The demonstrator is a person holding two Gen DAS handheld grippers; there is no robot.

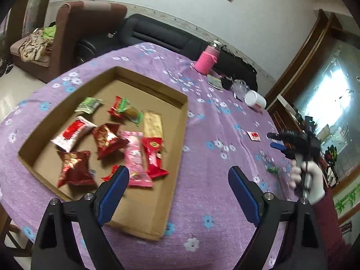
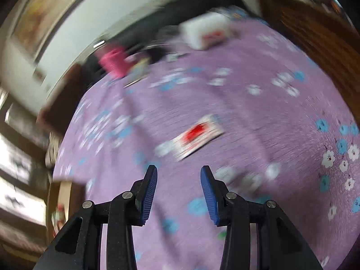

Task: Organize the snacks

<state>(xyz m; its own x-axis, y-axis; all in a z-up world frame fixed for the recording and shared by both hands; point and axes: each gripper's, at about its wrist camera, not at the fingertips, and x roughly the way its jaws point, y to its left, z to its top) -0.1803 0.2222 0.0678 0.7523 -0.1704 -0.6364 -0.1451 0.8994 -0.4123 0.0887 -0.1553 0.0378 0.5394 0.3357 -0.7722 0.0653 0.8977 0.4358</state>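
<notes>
A shallow cardboard tray [image 1: 183,121] lies on the purple flowered tablecloth [image 1: 209,191] and holds several wrapped snacks: red packets [image 1: 75,168], a pink one [image 1: 135,157], a gold bar [image 1: 153,124], green ones [image 1: 88,105]. My left gripper [image 1: 178,172] is open and empty above the tray's near right corner. A small red-and-white packet [image 1: 253,135] lies on the cloth to the right; in the blurred right wrist view the packet [image 2: 195,136] sits just ahead of my right gripper [image 2: 178,173], which is open and empty. My right gripper [image 1: 277,140] also shows in the left view.
A pink-sleeved bottle [image 1: 207,59], a glass jar [image 1: 240,88], a tipped white cup [image 1: 255,101] and small items stand at the table's far edge. A small green wrapper [image 1: 272,169] lies near the right hand. Sofas stand behind the table.
</notes>
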